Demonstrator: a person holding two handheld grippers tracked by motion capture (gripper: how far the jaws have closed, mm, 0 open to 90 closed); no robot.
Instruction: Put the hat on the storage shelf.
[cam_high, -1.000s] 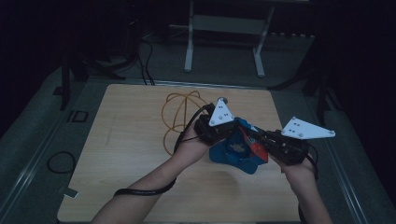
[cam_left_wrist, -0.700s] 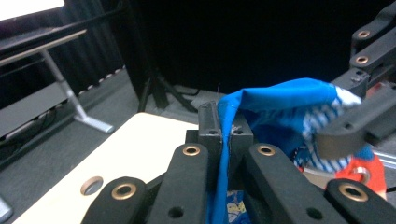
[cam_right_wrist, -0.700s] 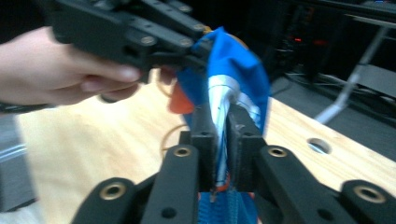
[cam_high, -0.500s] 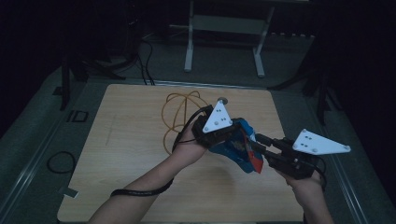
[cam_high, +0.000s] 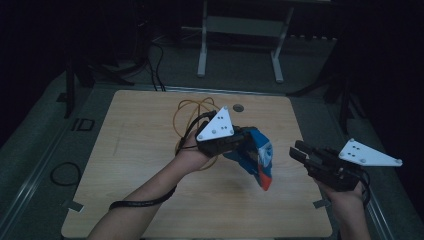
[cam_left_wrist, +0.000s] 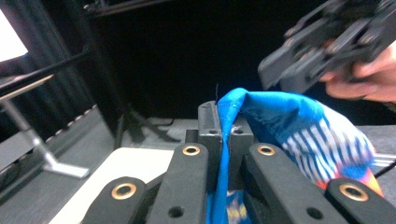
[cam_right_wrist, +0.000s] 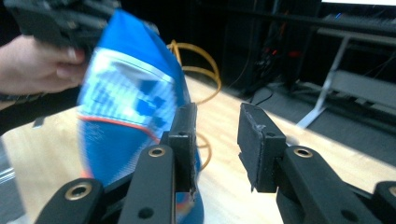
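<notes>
My left gripper's (cam_high: 246, 140) fingers (cam_left_wrist: 209, 126) pinch one blue patterned cloth (cam_high: 257, 156), which hangs lifted above the wooden counter (cam_high: 130, 150). My right gripper (cam_high: 300, 153), just beside it, has its fingers (cam_right_wrist: 254, 126) spread and empty. One yellow cable loop (cam_high: 192, 107) lies on the counter.

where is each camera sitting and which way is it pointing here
High view: fixed above the person's side, looking forward and down on the wooden table; both forearms enter from below, left gripper holding the blue cloth, right gripper apart from it.
Left gripper view: rides the left gripper, looking along jaws shut on the cloth, other hand beyond.
Right gripper view: rides the right gripper, jaws apart, facing cloth and yellow cable.
Shared: the cloth appears in all three.
</notes>
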